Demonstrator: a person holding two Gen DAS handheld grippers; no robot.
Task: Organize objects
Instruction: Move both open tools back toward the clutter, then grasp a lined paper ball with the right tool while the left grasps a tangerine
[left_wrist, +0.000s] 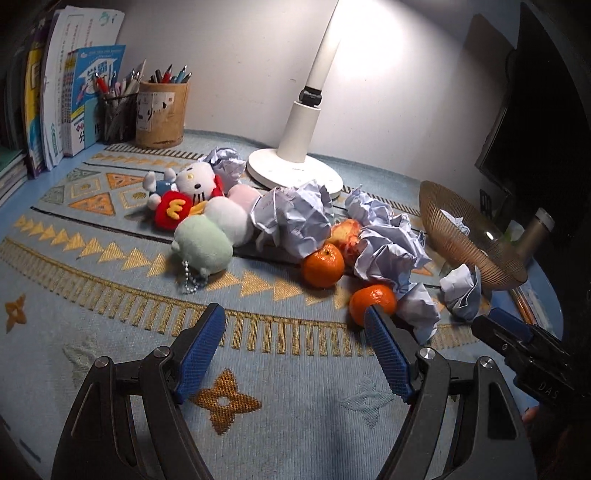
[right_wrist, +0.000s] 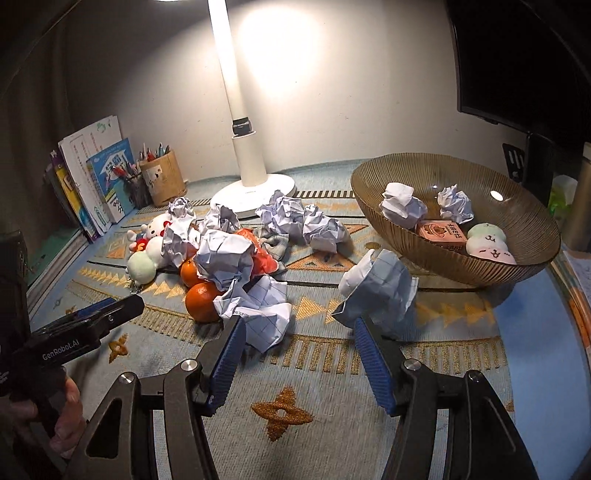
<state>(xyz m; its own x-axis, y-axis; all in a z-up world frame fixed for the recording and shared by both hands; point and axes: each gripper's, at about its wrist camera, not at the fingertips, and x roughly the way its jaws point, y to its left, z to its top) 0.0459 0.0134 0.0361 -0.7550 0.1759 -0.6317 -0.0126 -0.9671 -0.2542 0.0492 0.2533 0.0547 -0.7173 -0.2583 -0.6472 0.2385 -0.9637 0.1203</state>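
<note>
Holding both sets of jaws spread and empty above the patterned table (left_wrist: 110, 332), you had your left gripper (left_wrist: 295, 332) just short of a near orange (left_wrist: 372, 303), with a second orange (left_wrist: 323, 266) beyond it among crumpled paper balls (left_wrist: 293, 218). Your right gripper (right_wrist: 299, 343) sat between two paper wads: one (right_wrist: 264, 314) touching its left jaw's tip, another (right_wrist: 380, 291) just ahead of its right jaw. Farther right and beyond, the ribbed bowl (right_wrist: 424, 166) held two paper balls, a pink box (right_wrist: 441, 230) and a plush. Left of the pile lay a cat plush (left_wrist: 194, 182).
</note>
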